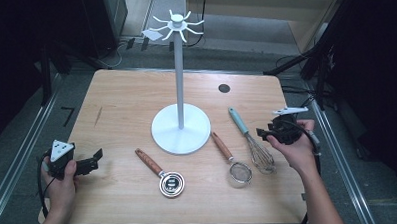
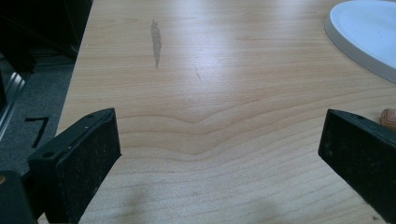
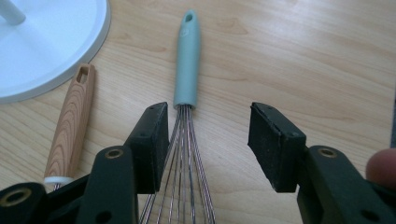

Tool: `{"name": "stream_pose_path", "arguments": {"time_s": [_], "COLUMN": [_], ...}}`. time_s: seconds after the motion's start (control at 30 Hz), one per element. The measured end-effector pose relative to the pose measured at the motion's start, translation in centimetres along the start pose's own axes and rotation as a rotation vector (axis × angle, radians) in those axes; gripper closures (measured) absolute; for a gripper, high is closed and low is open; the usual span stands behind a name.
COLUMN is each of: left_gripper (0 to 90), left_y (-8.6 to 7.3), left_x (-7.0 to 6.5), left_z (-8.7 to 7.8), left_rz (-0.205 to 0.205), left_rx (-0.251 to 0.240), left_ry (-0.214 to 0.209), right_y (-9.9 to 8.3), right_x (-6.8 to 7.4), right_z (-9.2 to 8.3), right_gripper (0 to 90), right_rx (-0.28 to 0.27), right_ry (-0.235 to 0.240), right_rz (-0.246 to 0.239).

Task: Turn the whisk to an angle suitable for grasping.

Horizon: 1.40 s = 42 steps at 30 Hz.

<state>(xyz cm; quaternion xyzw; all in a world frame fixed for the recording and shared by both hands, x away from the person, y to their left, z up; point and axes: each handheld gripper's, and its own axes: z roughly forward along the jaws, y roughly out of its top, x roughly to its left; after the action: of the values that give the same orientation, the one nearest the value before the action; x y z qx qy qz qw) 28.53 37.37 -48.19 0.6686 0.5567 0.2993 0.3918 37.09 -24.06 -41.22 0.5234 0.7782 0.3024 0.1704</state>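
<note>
Right gripper (image 3: 208, 135) hangs over the whisk (image 3: 187, 65) on the table (image 1: 121, 94), jaws apart and not gripping its wires. Left gripper (image 2: 219, 154) sits wide open over bare wood.

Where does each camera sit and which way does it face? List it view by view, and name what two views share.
High view: above the person's side, looking forward and down on the table; both forearms, left gripper and right gripper show.
Left gripper view: on the left gripper, facing bare tabletop; its open jaws show.
Right gripper view: on the right gripper, facing the whisk; jaws apart over the wires, a fingertip at right.
Shared: both gripper views catch the stand base.
</note>
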Motion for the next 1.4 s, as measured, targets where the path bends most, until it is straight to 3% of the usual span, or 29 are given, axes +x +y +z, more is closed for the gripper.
{"name": "stream_pose_path", "arguments": {"time_s": [0.33,0.37,0.47,0.5,0.6,0.63,0.7,0.87,1.07,1.4], "left_gripper": [0.0,0.0,0.0,0.0,0.0,0.0,0.0,0.0,0.0,0.0], "left_y": [0.0,0.0,0.0,0.0,0.0,0.0,0.0,0.0,0.0,0.0], "left_x": [0.0,0.0,0.0,0.0,0.0,0.0,0.0,0.0,0.0,0.0], "left_z": [0.0,0.0,0.0,0.0,0.0,0.0,0.0,0.0,0.0,0.0], "left_rz": [0.003,0.003,0.004,0.004,0.004,0.004,0.004,0.003,0.003,0.001], "left_rx": [0.001,0.002,0.002,0.002,0.002,0.002,0.002,0.001,0.001,-0.001], "left_ry": [-0.002,-0.002,-0.002,-0.003,-0.003,-0.003,-0.004,-0.005,-0.006,-0.007], "right_y": [2.7,3.5,4.2,4.8,5.3,5.8,6.0,7.2,8.2,8.5], "right_x": [-0.2,-0.2,-0.1,0.0,0.1,0.3,0.4,0.6,0.9,1.8], "right_z": [2.5,2.9,3.2,3.7,4.1,4.8,5.0,6.8,8.5,11.0], "right_gripper": [49.7,49.8,49.9,49.9,49.9,49.8,49.9,50.2,52.8,58.1], "right_rx": [0.144,0.179,0.213,0.252,0.286,0.327,0.341,0.434,0.502,0.559], "right_ry": [0.024,0.029,0.037,0.035,0.029,0.032,0.03,0.043,0.032,0.028], "right_rz": [0.005,0.001,0.006,0.003,-0.009,-0.017,-0.021,-0.027,-0.021,-0.018]}}
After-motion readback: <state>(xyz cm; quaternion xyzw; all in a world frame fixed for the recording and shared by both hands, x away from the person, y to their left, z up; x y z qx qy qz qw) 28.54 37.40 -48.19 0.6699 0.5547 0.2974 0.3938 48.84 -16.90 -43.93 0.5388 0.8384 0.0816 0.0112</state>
